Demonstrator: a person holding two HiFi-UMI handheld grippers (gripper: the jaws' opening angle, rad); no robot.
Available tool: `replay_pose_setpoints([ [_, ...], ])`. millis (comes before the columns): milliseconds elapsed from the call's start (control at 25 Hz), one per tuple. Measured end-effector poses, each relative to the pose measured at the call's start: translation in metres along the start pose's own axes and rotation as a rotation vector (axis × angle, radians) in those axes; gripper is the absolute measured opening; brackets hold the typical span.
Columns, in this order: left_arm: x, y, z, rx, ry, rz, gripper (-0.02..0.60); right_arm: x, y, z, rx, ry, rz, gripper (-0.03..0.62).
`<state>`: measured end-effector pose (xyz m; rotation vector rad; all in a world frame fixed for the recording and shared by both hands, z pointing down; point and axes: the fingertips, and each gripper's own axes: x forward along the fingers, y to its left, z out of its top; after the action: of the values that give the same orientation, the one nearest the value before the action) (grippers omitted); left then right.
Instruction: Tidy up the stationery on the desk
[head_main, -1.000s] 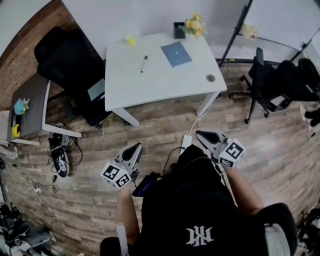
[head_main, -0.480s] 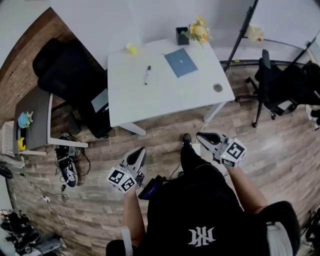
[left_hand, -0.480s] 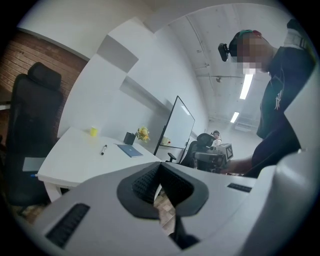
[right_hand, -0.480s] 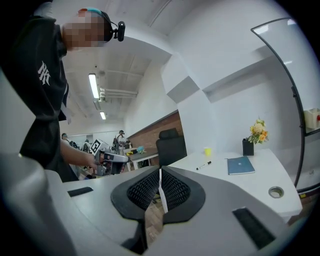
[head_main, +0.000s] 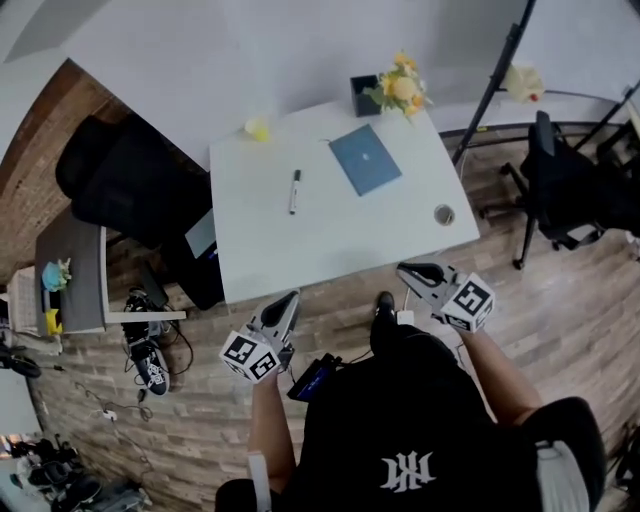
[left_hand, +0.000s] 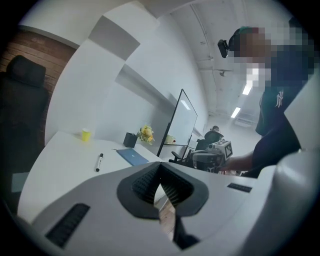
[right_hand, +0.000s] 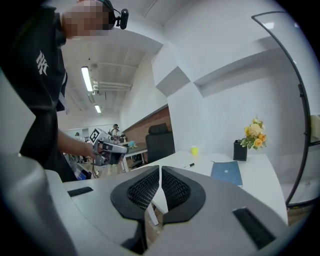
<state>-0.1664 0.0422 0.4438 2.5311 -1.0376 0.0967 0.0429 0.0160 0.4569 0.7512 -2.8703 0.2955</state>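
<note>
On the white desk (head_main: 330, 240) lie a black marker pen (head_main: 294, 191) and a blue notebook (head_main: 366, 160); a black pen holder (head_main: 364, 95) stands at the back. My left gripper (head_main: 289, 300) and right gripper (head_main: 407, 269) hover short of the desk's front edge, both shut with nothing between the jaws. The left gripper view shows its shut jaws in front, with the pen (left_hand: 99, 162), the notebook (left_hand: 132, 156) and the holder (left_hand: 130, 140) beyond. From the right gripper view I see the pen (right_hand: 189, 165), the notebook (right_hand: 226, 173) and the holder (right_hand: 240, 150) past its shut jaws.
A yellow cup (head_main: 257, 128) stands at the desk's back left, yellow flowers (head_main: 400, 88) beside the holder, and a small round object (head_main: 444, 214) near the right edge. A black chair (head_main: 120, 185) is left of the desk, another (head_main: 565, 190) to the right. Shoes and cables (head_main: 148, 345) lie on the wooden floor.
The person has stepped toward the desk, which now lies closer below. Both grippers stay shut and have come near its front edge.
</note>
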Motion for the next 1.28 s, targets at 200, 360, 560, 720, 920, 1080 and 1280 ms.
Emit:
replay_pose_setpoints([
  [200, 0.044, 0.028, 0.023, 0.015, 0.025, 0.001, -0.003, 0.018, -0.050, 0.014, 0.004, -0.010, 0.020, 0.038],
  [360, 0.079, 0.039, 0.037, 0.021, 0.067, 0.000, -0.003, 0.031, -0.085, 0.017, 0.012, -0.018, 0.024, 0.040],
  [560, 0.116, 0.039, 0.056, 0.018, 0.080, -0.020, -0.003, 0.043, -0.114, 0.018, 0.003, -0.004, 0.040, 0.038],
  [720, 0.142, 0.034, 0.059, 0.028, 0.111, -0.072, -0.003, 0.049, -0.128, 0.022, 0.004, -0.021, 0.042, 0.040],
  [920, 0.150, 0.035, 0.056, -0.003, 0.119, -0.121, -0.003, 0.054, -0.138, 0.022, 0.020, -0.034, 0.006, 0.039],
  [1080, 0.163, 0.044, 0.055, -0.025, 0.145, -0.151, -0.003, 0.056, -0.150, 0.021, 0.046, -0.046, -0.023, 0.039],
  [1280, 0.172, 0.059, 0.064, -0.034, 0.157, -0.185, -0.003, 0.075, -0.152, 0.021, 0.043, -0.026, -0.036, 0.040],
])
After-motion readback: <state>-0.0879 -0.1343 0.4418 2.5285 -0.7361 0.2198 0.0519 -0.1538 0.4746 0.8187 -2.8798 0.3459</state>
